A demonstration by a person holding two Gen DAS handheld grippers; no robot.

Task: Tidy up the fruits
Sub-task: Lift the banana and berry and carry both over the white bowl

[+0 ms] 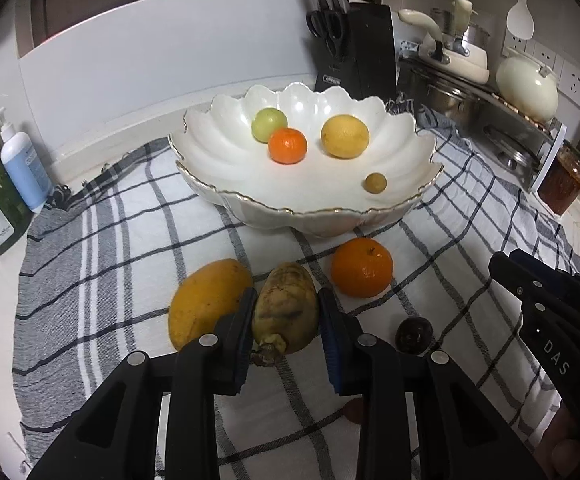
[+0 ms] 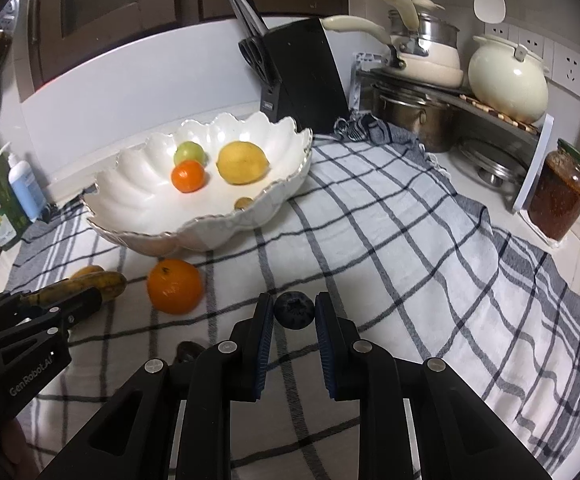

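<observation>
We see our left gripper [image 1: 286,312] clamped on a spotted banana [image 1: 285,312], right gripper [image 2: 293,312] pinching a blueberry [image 2: 293,309], scalloped bowl [image 1: 313,210] ahead with rim free, orange [image 1: 362,267] near its edge, mango [image 1: 206,302] touching the left jaw, open checked cloth [image 2: 409,248] rightward.

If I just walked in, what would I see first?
Probably the big white scalloped bowl on the checked cloth, with a lemon, a small orange and a green fruit inside. In front of it, the left gripper is shut on a spotty banana, and the right gripper pinches a blueberry.
</observation>
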